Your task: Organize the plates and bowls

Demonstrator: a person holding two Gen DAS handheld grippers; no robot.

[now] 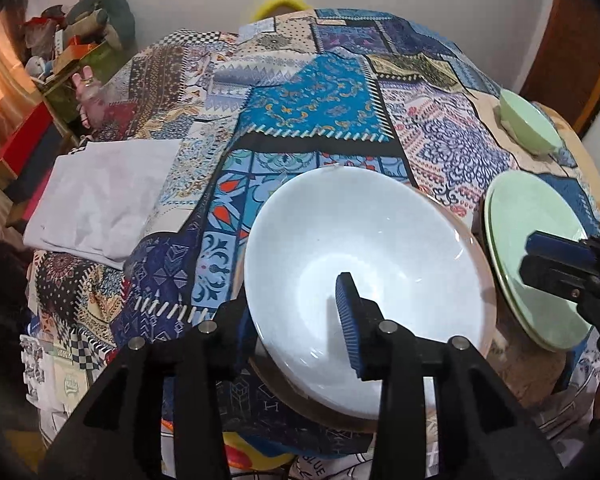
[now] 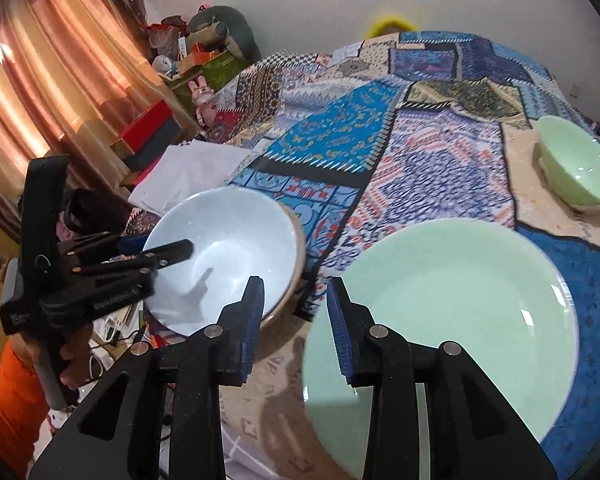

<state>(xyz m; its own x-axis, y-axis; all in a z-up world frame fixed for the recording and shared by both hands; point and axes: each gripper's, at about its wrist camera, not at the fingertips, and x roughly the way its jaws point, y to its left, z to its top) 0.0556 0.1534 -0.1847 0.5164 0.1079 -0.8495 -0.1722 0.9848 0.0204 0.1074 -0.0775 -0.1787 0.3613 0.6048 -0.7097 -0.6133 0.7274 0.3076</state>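
Note:
A white bowl (image 1: pixel 376 264) with a tan outside is tilted above the patterned tablecloth. My left gripper (image 1: pixel 296 320) is shut on its near rim, one pad inside and one outside; it shows in the right wrist view (image 2: pixel 168 250) too, with the bowl (image 2: pixel 228 248). A green plate (image 2: pixel 452 320) lies at the near right. My right gripper (image 2: pixel 296 320) straddles the plate's left rim, jaws apart, not pinching it. In the left wrist view the right gripper (image 1: pixel 556 258) hovers over the plate (image 1: pixel 536 240). A green bowl (image 2: pixel 576 168) sits at the far right, also seen in the left wrist view (image 1: pixel 528 120).
A patchwork cloth (image 1: pixel 312 104) covers the table. A folded white cloth (image 1: pixel 100 196) lies at its left edge. Boxes and soft toys (image 2: pixel 204 52) stand by the orange curtain (image 2: pixel 48 80) at the far left.

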